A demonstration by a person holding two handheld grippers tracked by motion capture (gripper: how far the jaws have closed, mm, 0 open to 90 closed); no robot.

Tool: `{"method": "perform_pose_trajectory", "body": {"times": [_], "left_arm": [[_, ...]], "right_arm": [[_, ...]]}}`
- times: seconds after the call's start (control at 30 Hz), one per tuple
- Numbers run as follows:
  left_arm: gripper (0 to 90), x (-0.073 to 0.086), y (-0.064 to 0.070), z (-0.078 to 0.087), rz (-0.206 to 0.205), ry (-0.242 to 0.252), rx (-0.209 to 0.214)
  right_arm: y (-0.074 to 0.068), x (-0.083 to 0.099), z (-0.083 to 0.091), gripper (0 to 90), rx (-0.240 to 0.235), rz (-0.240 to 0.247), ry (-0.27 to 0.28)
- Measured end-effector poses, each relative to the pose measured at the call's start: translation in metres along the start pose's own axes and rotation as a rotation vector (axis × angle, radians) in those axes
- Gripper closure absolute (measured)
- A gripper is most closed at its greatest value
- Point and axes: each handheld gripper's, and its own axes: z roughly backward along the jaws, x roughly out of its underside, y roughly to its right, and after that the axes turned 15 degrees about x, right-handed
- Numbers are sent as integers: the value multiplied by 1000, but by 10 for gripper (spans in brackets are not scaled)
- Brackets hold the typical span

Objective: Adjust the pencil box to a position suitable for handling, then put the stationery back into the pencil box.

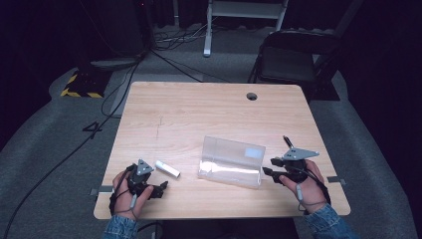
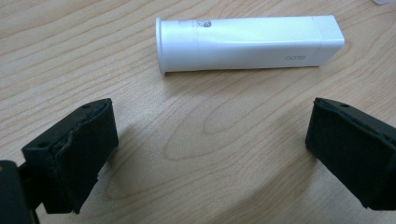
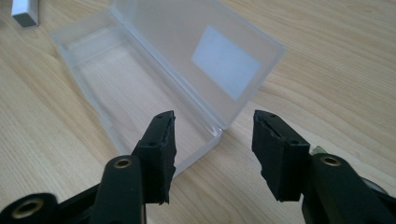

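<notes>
Counts: 1 wooden table (image 1: 209, 114). On it: 1 white tube (image 1: 167, 169) w/ flared cap, 1 clear plastic case (image 1: 230, 162), lid up, 1 pale label on lid, 1 black pen (image 1: 288, 141). 2 grippers: left gripper (image 1: 158, 188), right gripper (image 1: 271, 167), 2 black jaws each. Behind table: 1 folding chair (image 1: 293, 59).

The tabletop (image 1: 199, 114) is light wood with 1 round cable hole (image 1: 252, 96) near its far edge. Beyond it stand 1 dark folding chair (image 1: 291, 57) and a white frame (image 1: 244, 15); cables (image 1: 114, 99) cross the grey floor (image 1: 50, 139).
</notes>
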Motion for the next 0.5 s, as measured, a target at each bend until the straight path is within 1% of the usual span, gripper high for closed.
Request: {"method": "perform_pose_trajectory", "body": {"times": [0.07, 0.13, 0.17, 0.27, 0.5], "left_arm": [[27, 0, 0, 0, 0, -1, 0], [27, 0, 0, 0, 0, -1, 0], [26, 0, 0, 0, 2, -1, 1], [26, 0, 0, 0, 1, -2, 1], [26, 0, 0, 0, 1, 2, -1]], "right_arm": [[5, 0, 2, 502, 6, -15, 6], [6, -1, 3, 503, 12, -17, 8], [11, -1, 4, 503, 20, -31, 16], [18, -1, 8, 504, 38, -47, 22], [32, -2, 14, 521, 80, -65, 42]]}}
